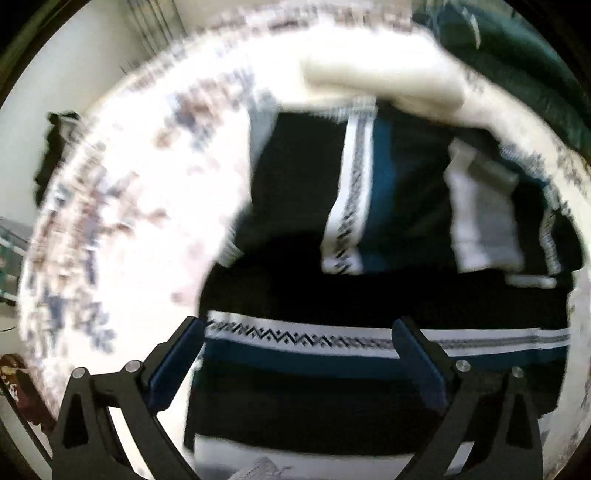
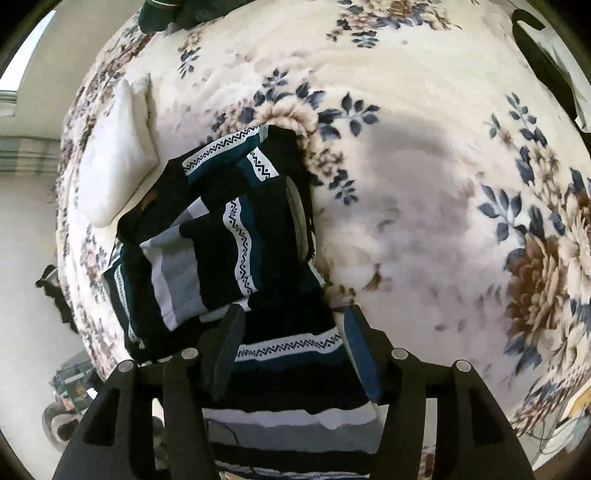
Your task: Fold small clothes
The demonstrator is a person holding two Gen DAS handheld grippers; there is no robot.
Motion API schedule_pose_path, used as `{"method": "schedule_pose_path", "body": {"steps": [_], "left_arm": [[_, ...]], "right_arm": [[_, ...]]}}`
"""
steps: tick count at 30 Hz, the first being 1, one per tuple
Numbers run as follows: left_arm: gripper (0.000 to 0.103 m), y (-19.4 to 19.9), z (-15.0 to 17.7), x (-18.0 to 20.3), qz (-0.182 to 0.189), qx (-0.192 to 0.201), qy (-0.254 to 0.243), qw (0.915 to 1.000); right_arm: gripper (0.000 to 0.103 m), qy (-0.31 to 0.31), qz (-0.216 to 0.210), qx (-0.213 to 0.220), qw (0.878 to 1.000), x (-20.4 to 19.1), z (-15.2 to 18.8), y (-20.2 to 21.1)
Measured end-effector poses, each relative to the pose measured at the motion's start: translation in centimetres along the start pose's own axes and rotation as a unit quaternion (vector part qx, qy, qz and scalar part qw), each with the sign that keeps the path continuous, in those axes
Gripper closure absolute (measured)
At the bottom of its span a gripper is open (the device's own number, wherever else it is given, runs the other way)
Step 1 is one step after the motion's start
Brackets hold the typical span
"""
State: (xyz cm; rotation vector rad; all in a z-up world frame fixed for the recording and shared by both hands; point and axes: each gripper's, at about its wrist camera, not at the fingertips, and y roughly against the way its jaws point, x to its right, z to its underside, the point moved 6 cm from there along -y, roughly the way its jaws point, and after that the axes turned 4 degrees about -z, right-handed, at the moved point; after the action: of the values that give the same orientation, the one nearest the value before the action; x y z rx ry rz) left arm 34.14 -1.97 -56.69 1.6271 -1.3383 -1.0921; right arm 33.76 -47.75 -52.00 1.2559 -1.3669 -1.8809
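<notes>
Both grippers hang over the striped sweater (image 2: pixel 236 236), partly folded on the floral blanket (image 2: pixel 424 155). Left gripper (image 1: pixel 301 354) gapes wide, empty. Right gripper (image 2: pixel 291 350) approx half open, nothing pinched. Risk: sleeves sliding off w/ a one-layer grab, undoing the fold. White pillow (image 2: pixel 114 162) crowds one edge; blanket's free on the opposite side.

A home bedroom, by the look of it. Beneath the right gripper (image 2: pixel 291 325) spreads a bed under a cream floral blanket (image 2: pixel 424 206), with a cream pillow (image 2: pixel 118 162) up and left of its fingers. Plain pale walls (image 2: pixel 33 206) stand past the bed's left edge, and dark clothing (image 2: pixel 173 13) lies at the far end.
</notes>
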Motion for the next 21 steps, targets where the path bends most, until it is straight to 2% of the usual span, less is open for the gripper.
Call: {"method": "schedule_pose_path", "body": {"steps": [2, 3, 6, 10, 13, 15, 18, 21], "left_arm": [[0.0, 2.9, 0.9, 1.6, -0.02, 0.018, 0.009, 0.9996], [0.0, 4.1, 0.5, 2.1, -0.032, 0.017, 0.015, 0.9992], [0.0, 7.5, 3.5, 4.1, -0.066, 0.0, 0.052, 0.9964], [0.0, 8.1, 7.4, 7.3, -0.091, -0.038, 0.109, 0.9891], [0.0, 6.6, 10.2, 10.0, -0.095, -0.073, 0.141, 0.9828], [0.0, 4.8, 11.6, 11.7, -0.095, -0.096, 0.151, 0.9793], [0.0, 3.4, 12.6, 12.9, -0.104, -0.108, 0.152, 0.977], [0.0, 3.2, 13.3, 13.1, -0.105, -0.11, 0.161, 0.9752]], "right_arm": [[0.045, 0.004, -0.02, -0.001, 1.0, 1.1, -0.3, -0.2], [0.045, 0.003, -0.041, -0.007, 0.999, 1.9, -0.6, -0.5], [0.045, -0.009, -0.083, -0.026, 0.996, 3.6, -1.9, -2.0], [0.045, -0.006, -0.126, -0.046, 0.991, 5.3, -6.9, -4.7], [0.045, 0.004, -0.139, -0.047, 0.989, 5.3, -10.9, -7.0], [0.045, 0.015, -0.146, -0.051, 0.988, 4.8, -13.3, -8.8], [0.045, 0.029, -0.164, -0.065, 0.984, 3.6, -15.9, -11.5], [0.046, 0.04, -0.198, -0.103, 0.974, 1.7, -17.2, -14.4]]}}
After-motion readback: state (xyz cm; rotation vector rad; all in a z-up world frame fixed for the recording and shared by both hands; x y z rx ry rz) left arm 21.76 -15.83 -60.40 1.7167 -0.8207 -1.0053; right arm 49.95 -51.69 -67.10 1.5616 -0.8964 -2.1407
